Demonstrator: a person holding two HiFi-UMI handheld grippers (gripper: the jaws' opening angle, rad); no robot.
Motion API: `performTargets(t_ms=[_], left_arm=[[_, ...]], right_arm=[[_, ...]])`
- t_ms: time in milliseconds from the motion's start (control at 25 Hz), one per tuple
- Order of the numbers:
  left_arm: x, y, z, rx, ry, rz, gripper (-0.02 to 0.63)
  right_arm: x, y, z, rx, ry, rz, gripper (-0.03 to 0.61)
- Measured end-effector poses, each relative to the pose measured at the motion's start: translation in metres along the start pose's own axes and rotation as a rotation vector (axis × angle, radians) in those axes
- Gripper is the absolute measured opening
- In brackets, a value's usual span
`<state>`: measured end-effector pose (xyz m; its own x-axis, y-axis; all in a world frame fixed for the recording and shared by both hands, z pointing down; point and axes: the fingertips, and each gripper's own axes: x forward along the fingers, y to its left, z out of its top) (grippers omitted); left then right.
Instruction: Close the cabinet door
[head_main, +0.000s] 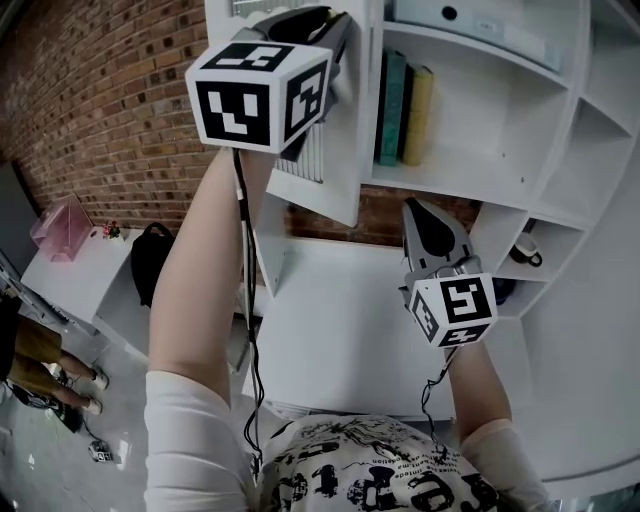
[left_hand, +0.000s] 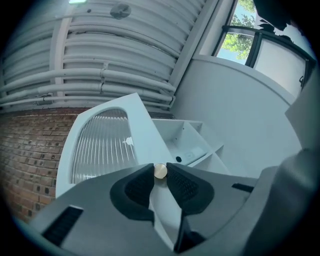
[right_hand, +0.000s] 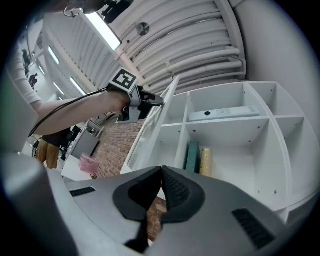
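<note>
The white cabinet door with its ribbed glass pane stands swung out from the white shelf cabinet. My left gripper is raised to the door's free edge and is shut on its small brass knob. In the right gripper view the door shows edge-on with the left gripper at its upper part. Lower, in front of the shelves, my right gripper points up at them with its jaws shut and empty.
Green and yellow books stand in the open compartment behind the door, and a flat box lies on the shelf above. A mug sits low right. A white desk lies below, a brick wall, pink box and black bag at left.
</note>
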<state>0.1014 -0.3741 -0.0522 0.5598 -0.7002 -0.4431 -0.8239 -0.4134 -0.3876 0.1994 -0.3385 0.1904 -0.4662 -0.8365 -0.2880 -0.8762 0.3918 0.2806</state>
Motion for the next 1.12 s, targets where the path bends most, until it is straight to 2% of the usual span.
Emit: performTargets(t_ms=[200,400,600,1120], left_arm=[[0.022,-0.002,-0.009,0.030,0.007,0.010,0.094],[0.046,-0.001,-0.023,0.010,0.023,0.020,0.100],[0.068,-0.001,-0.036,0.059,0.030,0.073,0.101],[0.106,0.007,-0.059,0.117,0.061,0.137,0.104]], right_arm=[[0.003,-0.016,0.002,0.007,-0.026,0.017,0.015],[0.015,-0.035,-0.014,0.012,-0.002,0.024,0.015],[0.023,-0.046,-0.025,0.049,0.005,0.040,0.015],[0.037,-0.070,-0.043,0.035,0.017,0.049,0.015]])
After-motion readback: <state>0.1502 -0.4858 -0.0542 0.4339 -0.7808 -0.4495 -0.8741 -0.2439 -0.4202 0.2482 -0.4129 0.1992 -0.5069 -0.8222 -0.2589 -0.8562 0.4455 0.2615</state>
